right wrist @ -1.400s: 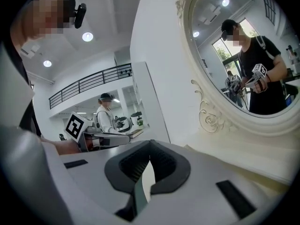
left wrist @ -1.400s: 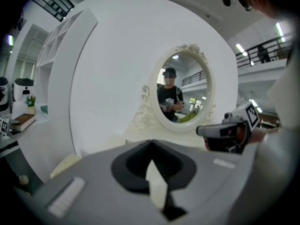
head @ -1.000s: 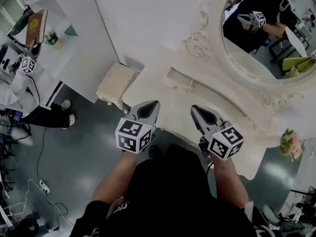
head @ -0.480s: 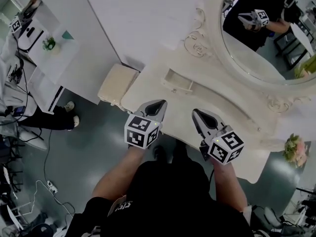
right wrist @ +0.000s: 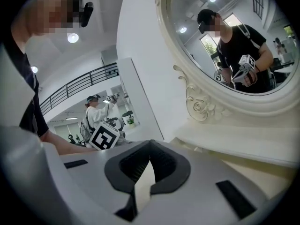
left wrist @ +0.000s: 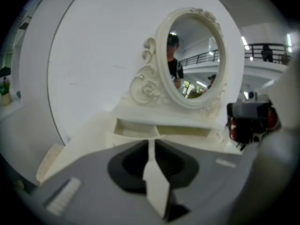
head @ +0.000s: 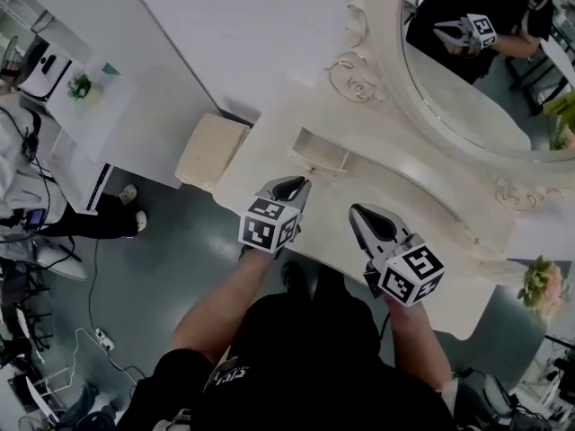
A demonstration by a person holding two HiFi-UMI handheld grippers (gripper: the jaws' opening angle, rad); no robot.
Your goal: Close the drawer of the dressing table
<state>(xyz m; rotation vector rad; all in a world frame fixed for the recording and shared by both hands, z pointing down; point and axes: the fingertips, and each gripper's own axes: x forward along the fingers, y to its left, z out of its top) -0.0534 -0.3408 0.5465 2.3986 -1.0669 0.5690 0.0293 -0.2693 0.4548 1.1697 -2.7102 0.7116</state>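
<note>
Against a white wall and above a glossy grey floor (head: 171, 259), looked down on a cream, scroll-carved wooden dressing table (head: 449, 232) with a large oval mirror (head: 485, 97) at its far side. Found the table's small cream drawer (head: 321, 154) pulled out and open at the far left of the tabletop, just below the mirror frame's left scrollwork. Showed the left grey two-jaw gripper (head: 302, 183) pointed at that drawer, tip just beside its near front, contact impossible to judge. Caught its jaws having just been opening, parted to a narrow slit with nothing between them. Placed the right grey two-jaw gripper (head: 356, 212) nearer and to the right, over bare tabletop, apart from the drawer, jaws pressed together and empty. Also took in a cream padded stool (head: 208, 149) left of the table, a pale flower bunch (head: 542, 287) at the scene's right edge, and a person's reflection in the mirror glass.
</note>
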